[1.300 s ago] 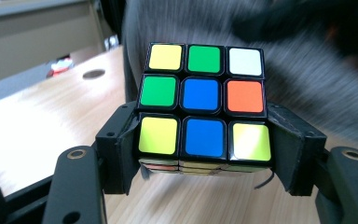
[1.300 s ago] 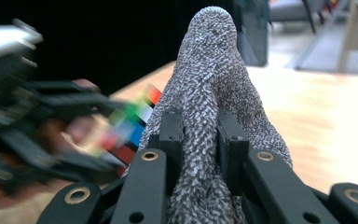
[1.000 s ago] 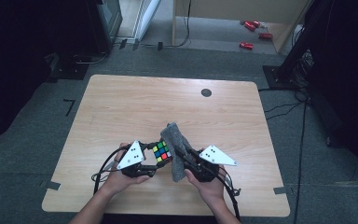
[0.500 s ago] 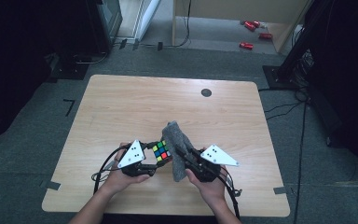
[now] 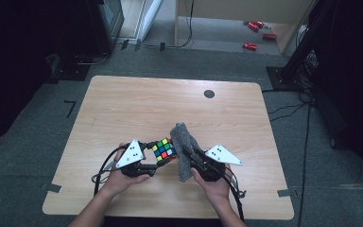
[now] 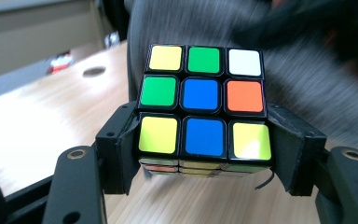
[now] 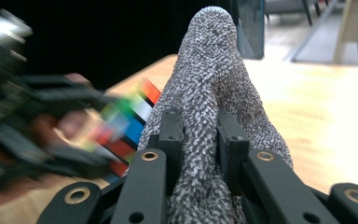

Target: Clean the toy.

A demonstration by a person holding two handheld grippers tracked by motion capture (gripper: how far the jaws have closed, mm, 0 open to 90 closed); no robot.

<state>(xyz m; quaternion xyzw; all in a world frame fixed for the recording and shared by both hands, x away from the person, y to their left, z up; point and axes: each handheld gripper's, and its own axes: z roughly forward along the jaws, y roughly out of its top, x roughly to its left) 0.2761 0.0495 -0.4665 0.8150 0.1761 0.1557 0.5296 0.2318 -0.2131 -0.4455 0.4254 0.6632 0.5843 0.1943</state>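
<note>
A scrambled colour cube (image 5: pixel 163 150) is held above the wooden table (image 5: pixel 137 109) near its front edge. My left gripper (image 5: pixel 158 158) is shut on it, the two black pads pressing its left and right sides (image 6: pixel 204 135). A grey knitted cloth (image 5: pixel 184 149) stands bunched upright just right of the cube, touching its side. My right gripper (image 5: pixel 191 158) is shut on the cloth, its fingers (image 7: pixel 170 135) squeezing the fabric (image 7: pixel 209 84) in the middle. The cube (image 7: pixel 126 126) shows blurred to the left in the right gripper view.
A small dark round hole (image 5: pixel 209 93) sits near the table's far edge. Red items (image 5: pixel 255 26) lie on the floor beyond the table. Cables (image 5: pixel 101 170) trail from both grippers over the front edge. A dark stand base (image 5: pixel 288 75) is at the far right.
</note>
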